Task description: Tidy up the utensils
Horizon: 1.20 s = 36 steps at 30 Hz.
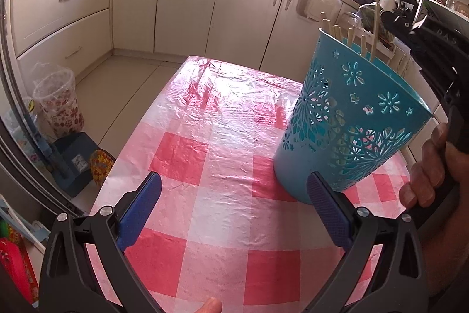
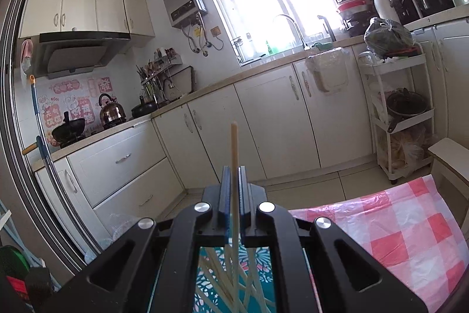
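- The lower end of the chopstick (image 2: 234,148) held by the right gripper (image 2: 234,175) is hidden behind the gripper's black frame, so whether it touches the bottom of the teal holder (image 1: 351,119) cannot be told
- Only tips of the chopsticks already in the holder (image 1: 348,34) show over its far rim in the left view; in the right view their shafts show through gaps in the frame
- The person's right hand (image 1: 425,169) is cut off at the right edge of the left view, wrapped around a dark handle
- A fingertip (image 1: 209,305) shows at the near edge, mostly cropped
- The left gripper (image 1: 234,197) angles down over the red-and-white checked tablecloth (image 1: 205,137)
- The right gripper sits above the holder, pointing towards the far cabinets (image 2: 263,113)
- Left fingers spread wide, holding nothing; the right pad (image 1: 328,207) lies in front of the holder's base, contact unclear
- Right fingers closed on the single chopstick, which stands upright between the pads
- The holder stands on the table's right side
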Each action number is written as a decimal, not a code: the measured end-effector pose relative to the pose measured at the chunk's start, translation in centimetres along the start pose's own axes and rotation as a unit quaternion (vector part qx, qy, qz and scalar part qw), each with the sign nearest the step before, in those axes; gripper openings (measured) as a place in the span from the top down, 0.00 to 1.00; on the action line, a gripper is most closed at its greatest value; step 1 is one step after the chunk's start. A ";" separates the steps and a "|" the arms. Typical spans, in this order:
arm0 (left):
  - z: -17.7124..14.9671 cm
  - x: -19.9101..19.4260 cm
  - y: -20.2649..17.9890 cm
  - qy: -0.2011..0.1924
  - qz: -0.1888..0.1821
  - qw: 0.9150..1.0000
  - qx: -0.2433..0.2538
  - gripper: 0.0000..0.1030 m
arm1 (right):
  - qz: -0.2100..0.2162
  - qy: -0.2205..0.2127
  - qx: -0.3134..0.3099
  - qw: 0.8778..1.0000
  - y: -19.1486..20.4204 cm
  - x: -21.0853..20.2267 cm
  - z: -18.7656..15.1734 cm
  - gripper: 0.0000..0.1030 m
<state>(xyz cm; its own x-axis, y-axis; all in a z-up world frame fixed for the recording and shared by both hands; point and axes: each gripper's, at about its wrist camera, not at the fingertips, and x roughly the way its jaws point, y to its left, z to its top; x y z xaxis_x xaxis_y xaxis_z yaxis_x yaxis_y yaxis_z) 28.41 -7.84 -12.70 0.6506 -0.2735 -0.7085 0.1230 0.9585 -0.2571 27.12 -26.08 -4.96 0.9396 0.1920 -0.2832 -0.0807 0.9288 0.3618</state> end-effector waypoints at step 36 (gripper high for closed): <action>-2.1 -27.1 -5.3 -0.056 0.116 0.987 0.100 0.07 | -0.114 0.118 -0.044 0.985 7.3 -27.2 1.3 0.07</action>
<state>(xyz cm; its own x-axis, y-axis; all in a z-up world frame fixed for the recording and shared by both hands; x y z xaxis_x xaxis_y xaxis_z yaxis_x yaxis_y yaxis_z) 8.55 -5.67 6.53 0.7558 -0.0451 -0.6533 0.0988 0.9941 0.0458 1.39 -24.91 6.54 0.8340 0.0341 -0.5508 0.0855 0.9780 0.1900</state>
